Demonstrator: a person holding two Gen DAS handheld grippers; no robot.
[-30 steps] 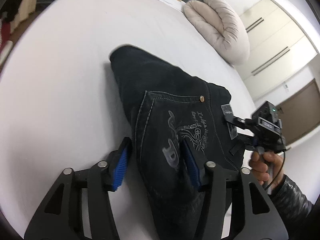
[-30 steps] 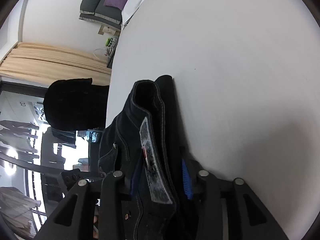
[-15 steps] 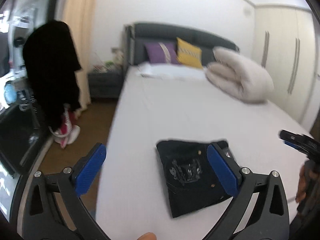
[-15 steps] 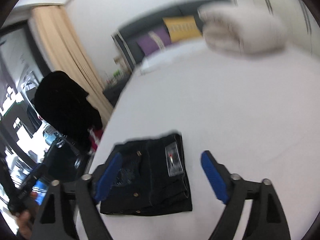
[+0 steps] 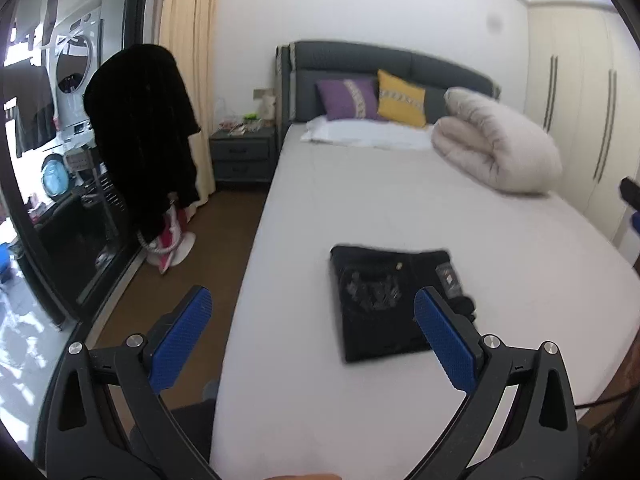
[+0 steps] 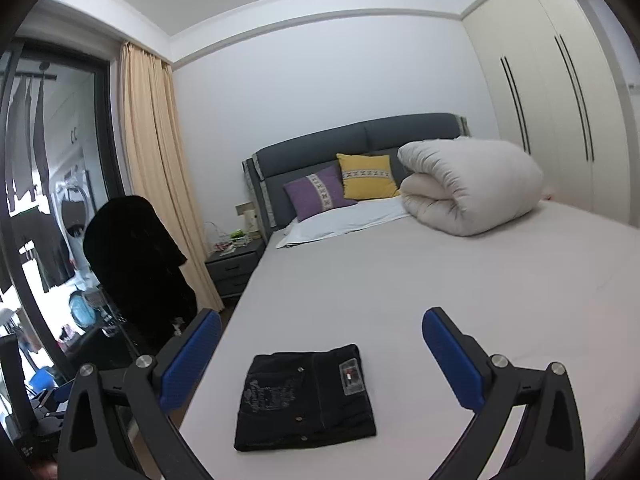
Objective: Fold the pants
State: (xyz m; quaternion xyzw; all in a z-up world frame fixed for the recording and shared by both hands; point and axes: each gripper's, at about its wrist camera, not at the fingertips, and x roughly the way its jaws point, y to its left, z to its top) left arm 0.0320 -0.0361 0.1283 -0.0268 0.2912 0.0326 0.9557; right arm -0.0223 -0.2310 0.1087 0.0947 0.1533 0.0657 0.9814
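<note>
The dark jeans [image 5: 390, 304] lie folded into a compact rectangle on the white bed [image 5: 400, 208], near its foot, back pocket embroidery and waist label facing up. They also show in the right wrist view [image 6: 306, 396]. My left gripper [image 5: 314, 336] is open and empty, held back and above the bed's near edge. My right gripper [image 6: 322, 354] is open and empty, raised above and behind the jeans. Neither touches the cloth.
A rolled white duvet [image 6: 468, 186] lies at the far right of the bed [image 6: 440, 280]. Purple and yellow cushions [image 6: 340, 188] lean on the grey headboard. A dark coat [image 5: 142, 128] hangs left of the bed, by a nightstand [image 5: 242, 152]. Wardrobes [image 6: 560, 100] stand right.
Both grippers let go of the jeans, opened wide and pulled back and up from the bed. The folded jeans stay flat on the sheet.
</note>
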